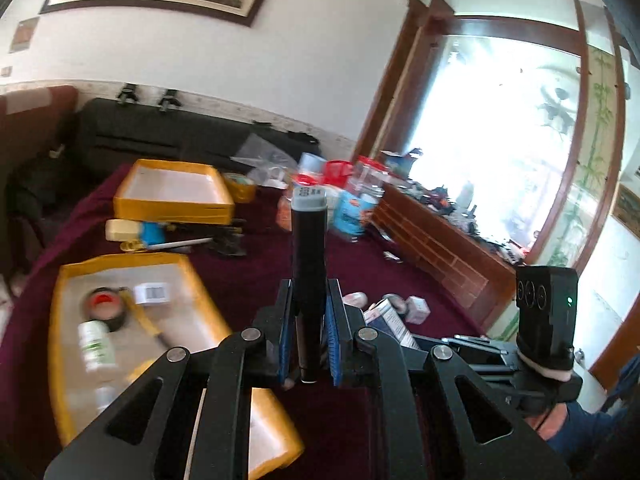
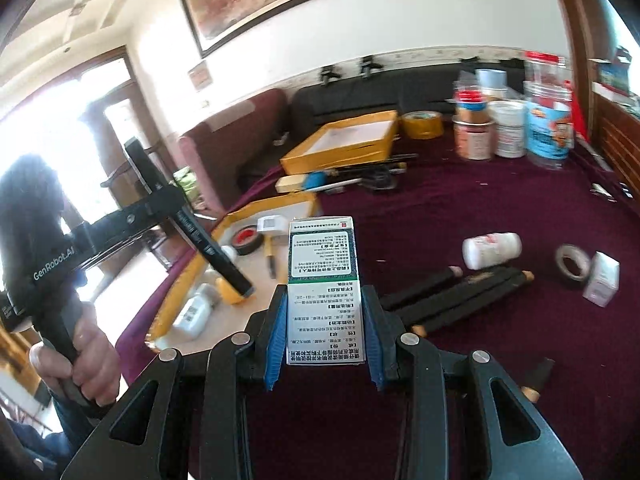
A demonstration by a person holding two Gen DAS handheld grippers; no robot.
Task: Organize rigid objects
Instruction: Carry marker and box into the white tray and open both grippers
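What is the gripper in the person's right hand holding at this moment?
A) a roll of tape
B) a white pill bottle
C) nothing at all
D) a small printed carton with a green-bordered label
D: in the right wrist view the right gripper has its blue-padded fingers closed on either side of the printed carton, while the white bottle and the tape roll lie loose on the maroon cloth.

Left gripper point(image 1: 308, 344): jaws clamped on a black marker point(image 1: 308, 264), raised above the near left of the table. Right gripper point(image 2: 324, 336): jaws clamped on a white-and-green box point(image 2: 323, 280), held up nearer, to the right. Left hand point(image 2: 80, 364): wrapped around the gripper handle.
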